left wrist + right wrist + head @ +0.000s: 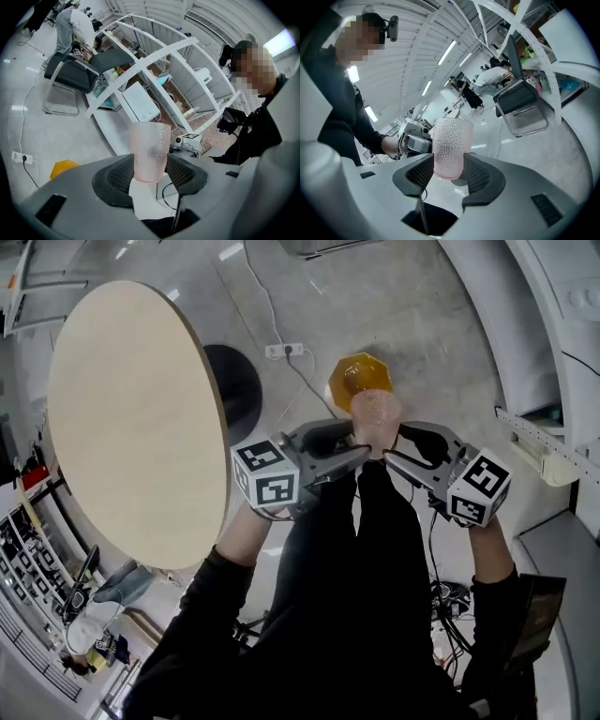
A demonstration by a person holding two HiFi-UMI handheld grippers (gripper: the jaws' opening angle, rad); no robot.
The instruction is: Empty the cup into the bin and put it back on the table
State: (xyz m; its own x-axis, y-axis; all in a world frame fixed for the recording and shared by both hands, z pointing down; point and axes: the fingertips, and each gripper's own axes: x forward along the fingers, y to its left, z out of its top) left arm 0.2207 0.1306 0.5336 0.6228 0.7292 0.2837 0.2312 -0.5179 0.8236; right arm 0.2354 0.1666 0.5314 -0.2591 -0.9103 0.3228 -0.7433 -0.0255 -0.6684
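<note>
Grey floor [422, 315] with round table [131, 418], orange bin [352, 371] and white power strip [284, 351].

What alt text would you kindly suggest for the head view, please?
The left claw and the right claw grip a pink dimpled cup from opposite sides. An orange bin stands on the floor beyond it, and a round beige table fills the left.

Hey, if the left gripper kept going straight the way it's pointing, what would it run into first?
The pink cup, clamped in the left gripper's jaws. Just behind it the right gripper faces back, gripping the same cup, so that likely comes next.
</note>
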